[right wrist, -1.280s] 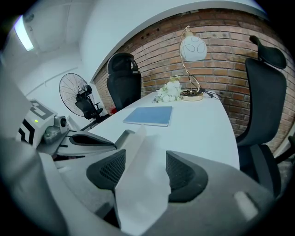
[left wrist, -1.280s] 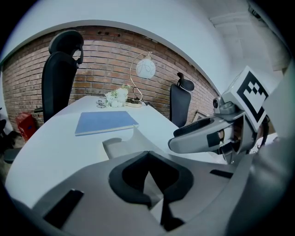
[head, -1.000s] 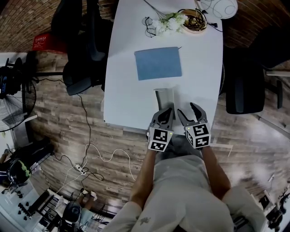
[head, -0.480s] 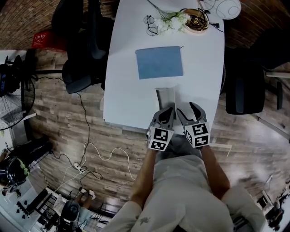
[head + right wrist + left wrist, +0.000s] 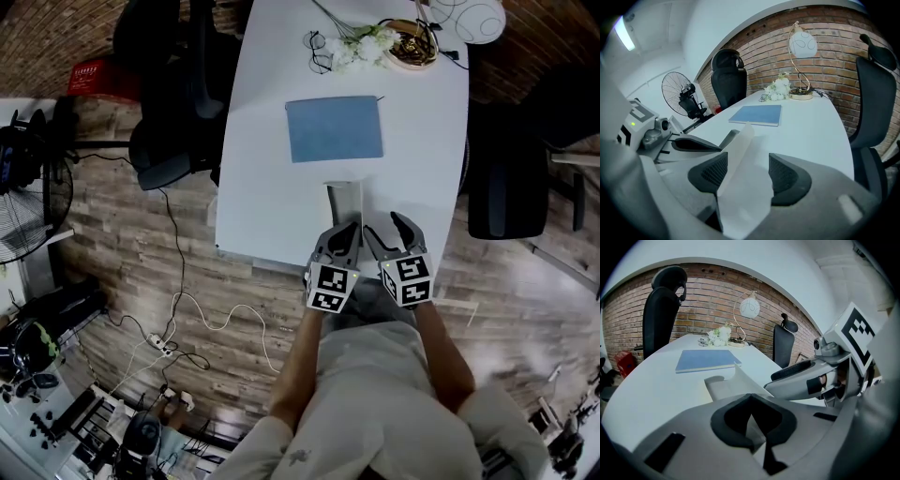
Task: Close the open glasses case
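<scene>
Vs 1 s ago: barely any change. The head view's framing sits a touch further right, so the table things show slightly shifted. Both grippers keep their spots at the case's near end.

Glasses case lies open on the white table, close to the near edge, with its lid standing up. L gripper is at the case's near end. Its pads are pressed together at the tips, pinching what looks like the case's near edge. R gripper is just right of it, jaws spread. The lid stands b/w its pads, against the left one and clear of the right one.

Around, L to R:
- fan at far left
- black chair by the table's left side
- cables on the wood floor
- blue notebook just beyond the case, apart from it
- at the far end, specs, white flowers and lamp
- 2nd black chair on the right
</scene>
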